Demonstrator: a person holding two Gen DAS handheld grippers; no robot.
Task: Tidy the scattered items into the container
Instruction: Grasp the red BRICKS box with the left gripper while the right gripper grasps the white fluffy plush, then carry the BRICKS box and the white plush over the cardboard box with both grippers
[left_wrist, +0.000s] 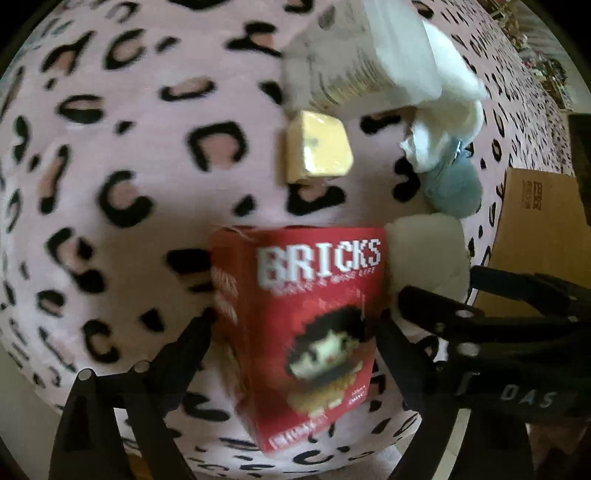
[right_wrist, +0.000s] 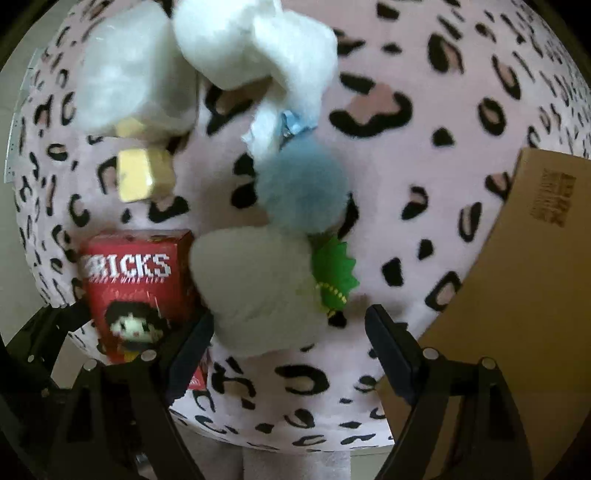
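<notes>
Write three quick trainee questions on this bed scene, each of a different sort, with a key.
1. True or false: the red box stands between the left gripper's open fingers.
2. Multiple choice: what lies right beside the blue pompom on the blanket? A) a green felt piece B) a spoon C) a shoe
3. Fill in: the container at the right edge is a ____ box.

Key: 1 true; 2 A; 3 cardboard. The right gripper is open too, hanging over the white plush with nothing held. The yellow block lies apart, beyond the red box.
</notes>
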